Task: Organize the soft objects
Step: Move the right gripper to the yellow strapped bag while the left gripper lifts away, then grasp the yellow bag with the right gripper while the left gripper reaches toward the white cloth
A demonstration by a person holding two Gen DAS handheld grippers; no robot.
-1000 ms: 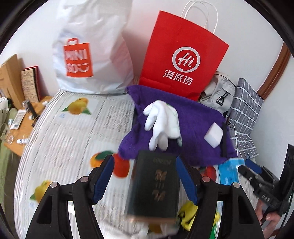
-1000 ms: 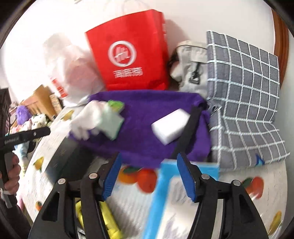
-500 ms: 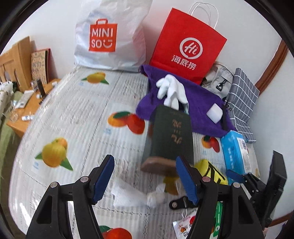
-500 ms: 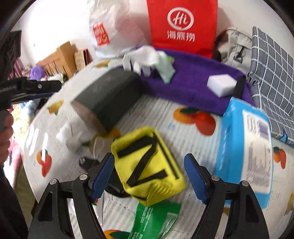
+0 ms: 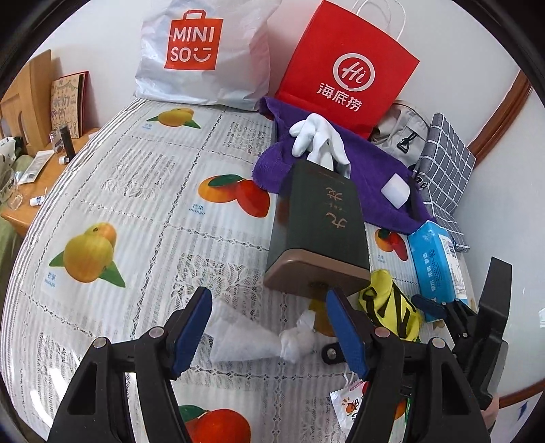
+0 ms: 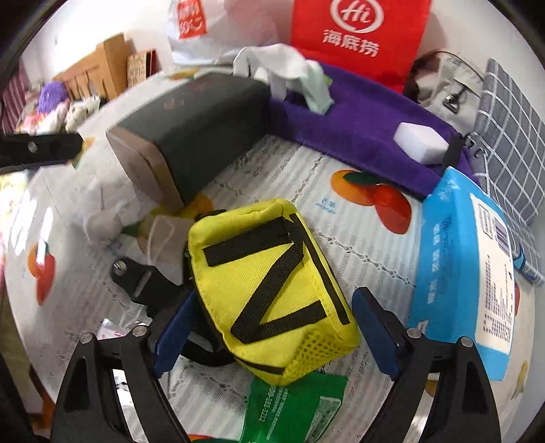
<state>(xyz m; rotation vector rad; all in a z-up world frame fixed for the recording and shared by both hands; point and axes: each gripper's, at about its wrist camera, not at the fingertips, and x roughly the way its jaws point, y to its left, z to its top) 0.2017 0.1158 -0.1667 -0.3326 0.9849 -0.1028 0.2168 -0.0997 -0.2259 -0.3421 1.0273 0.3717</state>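
White bag (image 5: 204, 54) reads "MINISO"; red bag (image 5: 347, 68) shows "Hi 海底捞"; tablecloth (image 5: 136, 191) fruit labelled "mango".

Wall (image 5: 102, 30): plain white, right behind the table.
Table (image 5: 143, 191): big, with a white lacy cloth showing yellow and orange fruit pictures.
Wood trim (image 5: 500, 116): brown and curved, on the wall right of the table.
Low wooden shelf (image 5: 37, 177): left of the table, with small bottles on it.
Light: bright daylight.
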